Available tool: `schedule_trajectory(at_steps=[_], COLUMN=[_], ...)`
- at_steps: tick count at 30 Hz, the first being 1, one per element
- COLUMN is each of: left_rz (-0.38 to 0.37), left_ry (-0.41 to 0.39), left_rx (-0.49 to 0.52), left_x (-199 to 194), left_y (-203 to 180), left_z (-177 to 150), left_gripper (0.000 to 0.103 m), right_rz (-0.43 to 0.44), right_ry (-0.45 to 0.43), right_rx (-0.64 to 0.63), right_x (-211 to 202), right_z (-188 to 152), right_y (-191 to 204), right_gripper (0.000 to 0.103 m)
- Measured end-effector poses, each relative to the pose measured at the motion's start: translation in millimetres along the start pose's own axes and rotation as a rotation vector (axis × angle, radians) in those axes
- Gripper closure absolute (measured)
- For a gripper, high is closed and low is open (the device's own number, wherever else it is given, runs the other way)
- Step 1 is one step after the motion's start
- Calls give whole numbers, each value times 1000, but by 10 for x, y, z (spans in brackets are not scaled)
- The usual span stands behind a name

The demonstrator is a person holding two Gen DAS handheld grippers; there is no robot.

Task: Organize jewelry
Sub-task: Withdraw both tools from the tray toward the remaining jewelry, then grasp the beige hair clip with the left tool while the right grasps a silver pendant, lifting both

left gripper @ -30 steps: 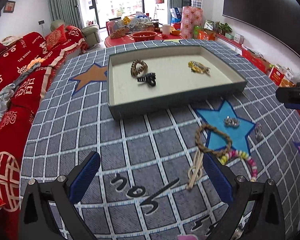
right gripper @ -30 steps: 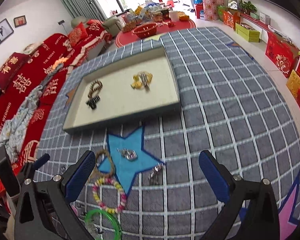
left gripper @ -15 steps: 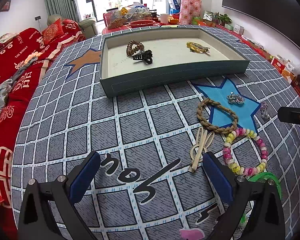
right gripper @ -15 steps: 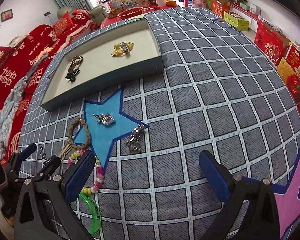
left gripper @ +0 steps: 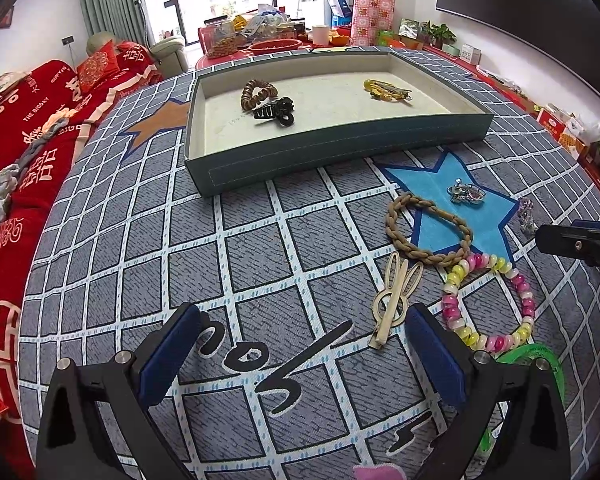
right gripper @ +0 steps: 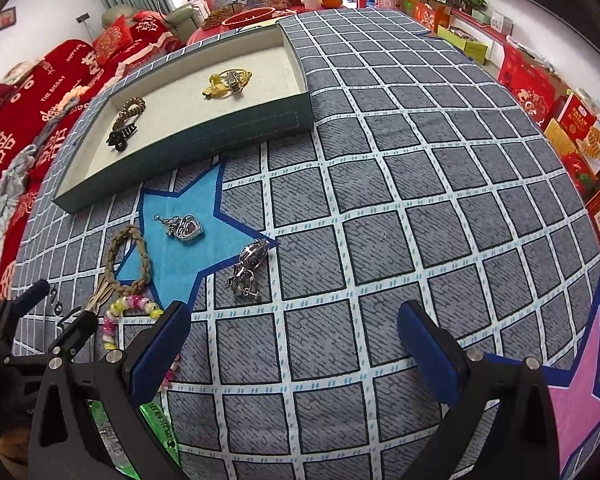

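Both sets of jaws spread wide, nothing in either. Left gripper (left gripper: 300, 356) and right gripper (right gripper: 296, 344) hover low over the table (right gripper: 420, 184).

Key relation: the rabbit hair clip (left gripper: 396, 300) lies just ahead of your left gripper's right finger (left gripper: 432, 356), off-centre to the right. Long axis runs near-far with a slight lean, ears pointing away from you, stem end nearest. Jaws open left-right, so closing across its narrow width should work, but you'd likely need to slide right 1st to centre it.

Right gripper is nearer the silver charm (right gripper: 248, 268), ahead and left of centre, long axis diagonal, lying at the tip of the blue star. Heart pendant (right gripper: 184, 230) is further in, on the star.

Crowding on the left side:
- braided cord loop (left gripper: 428, 230) just past the clip's ears, close, can't tell if touching
- bead bracelet (left gripper: 488, 304) right beside the clip, against the finger's outer side
- green bangle (left gripper: 540, 356) behind that, partly hidden

Risk: my guess is a sloppy close drags beads along w/ the clip.

Tray (left gripper: 340, 148) sits well beyond, up-left for both arms; near wall has to be cleared. Already in it: brown hair tie (left gripper: 259, 94), black claw clip (left gripper: 275, 112), yellow clip (left gripper: 386, 89). 5-6 pcs left on the table.
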State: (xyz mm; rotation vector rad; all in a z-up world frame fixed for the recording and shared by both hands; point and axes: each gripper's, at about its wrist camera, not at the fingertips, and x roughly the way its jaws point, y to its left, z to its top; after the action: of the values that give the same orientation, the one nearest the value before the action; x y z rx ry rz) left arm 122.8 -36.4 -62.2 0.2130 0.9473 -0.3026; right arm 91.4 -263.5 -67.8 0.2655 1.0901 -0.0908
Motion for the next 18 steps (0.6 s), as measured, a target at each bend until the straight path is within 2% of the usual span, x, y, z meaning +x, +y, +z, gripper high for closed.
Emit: schedule_trajectory(at_steps=[6, 13, 16, 18], left_rz=[-7, -34, -49, -72], left_ry=[1, 2, 0, -1], left_rx=[2, 37, 61, 72], left_x=[7, 5, -17, -32], left_y=[7, -89, -162, -202], left_z=[8, 35, 50, 58], left_gripper=[0, 0, 8, 18], right_rz=[-37, -96, -107, -102], right_ry=[-11, -27, -37, -37], right_rx=[-23, -115, -152, -159], right_x=[28, 79, 85, 88], right_z=[12, 44, 48, 67], right_y=[62, 263, 345, 374], right_gripper=[1, 17, 25, 29])
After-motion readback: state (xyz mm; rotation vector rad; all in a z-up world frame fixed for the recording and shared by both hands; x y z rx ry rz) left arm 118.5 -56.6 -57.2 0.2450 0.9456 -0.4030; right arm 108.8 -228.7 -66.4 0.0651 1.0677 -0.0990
